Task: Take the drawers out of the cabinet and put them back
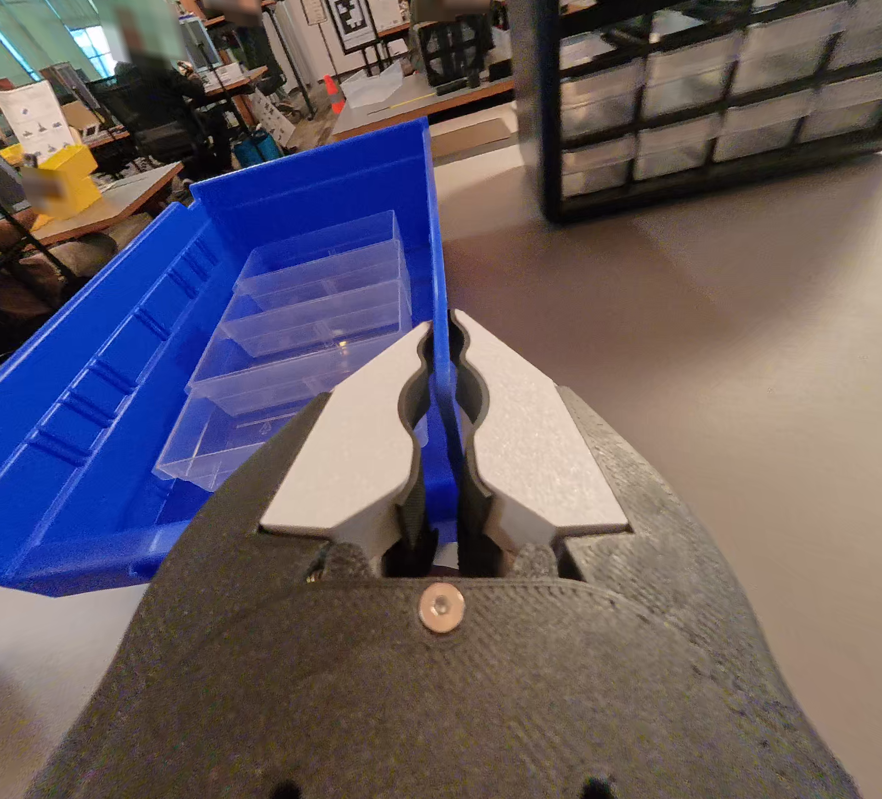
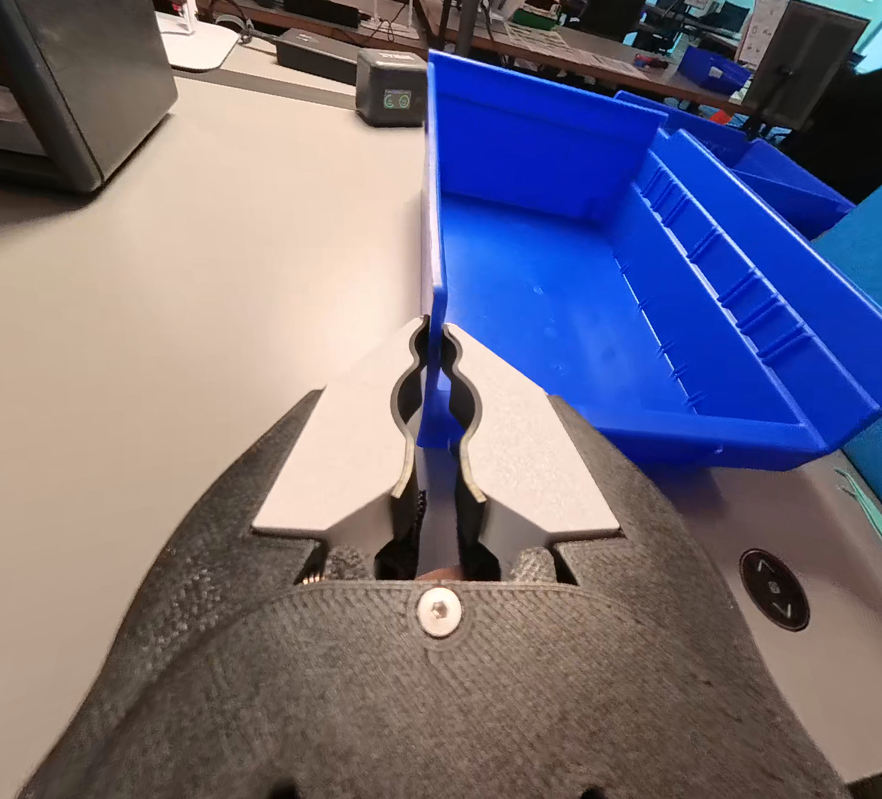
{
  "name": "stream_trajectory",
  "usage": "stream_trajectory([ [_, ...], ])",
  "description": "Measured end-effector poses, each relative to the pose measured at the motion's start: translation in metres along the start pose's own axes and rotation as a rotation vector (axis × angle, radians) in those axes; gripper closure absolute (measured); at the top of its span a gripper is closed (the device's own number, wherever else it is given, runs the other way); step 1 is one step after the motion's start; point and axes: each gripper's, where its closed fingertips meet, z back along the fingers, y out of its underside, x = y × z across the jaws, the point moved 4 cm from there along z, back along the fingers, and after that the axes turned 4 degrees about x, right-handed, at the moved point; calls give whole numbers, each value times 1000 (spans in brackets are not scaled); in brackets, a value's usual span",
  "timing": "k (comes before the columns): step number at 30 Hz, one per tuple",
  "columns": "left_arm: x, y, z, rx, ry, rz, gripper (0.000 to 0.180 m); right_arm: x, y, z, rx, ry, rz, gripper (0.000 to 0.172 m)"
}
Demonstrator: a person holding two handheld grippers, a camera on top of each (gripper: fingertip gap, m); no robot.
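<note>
In the left wrist view, a blue bin (image 1: 310, 175) holds several clear plastic drawers (image 1: 315, 299) lying in a row. My left gripper (image 1: 441, 327) is shut on the bin's right wall, one pad inside and one outside. The black cabinet (image 1: 716, 84) with its clear drawers stands on the table at the back right. In the right wrist view, a second blue bin (image 2: 572, 299) has nothing in it. My right gripper (image 2: 435, 325) is shut on its left wall, with the pads pressed on both sides.
A grey table (image 2: 215, 251) carries both bins. A black box with a small display (image 2: 391, 89) sits behind the empty bin, and another blue bin (image 2: 787, 175) lies to its right. A dark cabinet side (image 2: 71, 51) stands at the far left. People sit at desks behind.
</note>
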Motion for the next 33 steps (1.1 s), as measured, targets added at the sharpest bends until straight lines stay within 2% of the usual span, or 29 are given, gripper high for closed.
stream_trajectory([
  [9, 51, 5, -24, 55, -9, 16, 178, -13, 3, 0, -11, -79, -13, 168],
  [20, 78, 8, -34, 73, 22, 18, 178, -29, 8, 2, -3, -131, -75, 168],
  [22, 77, 8, -33, 82, 30, 17, 178, -30, 9, 6, -5, -135, -76, 163],
  [23, 77, 7, -31, 83, 31, 22, 176, -31, 8, 10, -12, -139, -75, 154],
  [25, 73, 1, -20, 51, 64, 54, 151, -31, 5, 22, -28, -157, -78, 142],
  [30, 83, -20, 16, 13, 117, 117, 137, -16, -17, 52, -102, -286, -107, 141],
  [33, 113, -26, 24, 102, 74, 129, 132, 13, -36, 53, -140, -419, -106, 141],
])
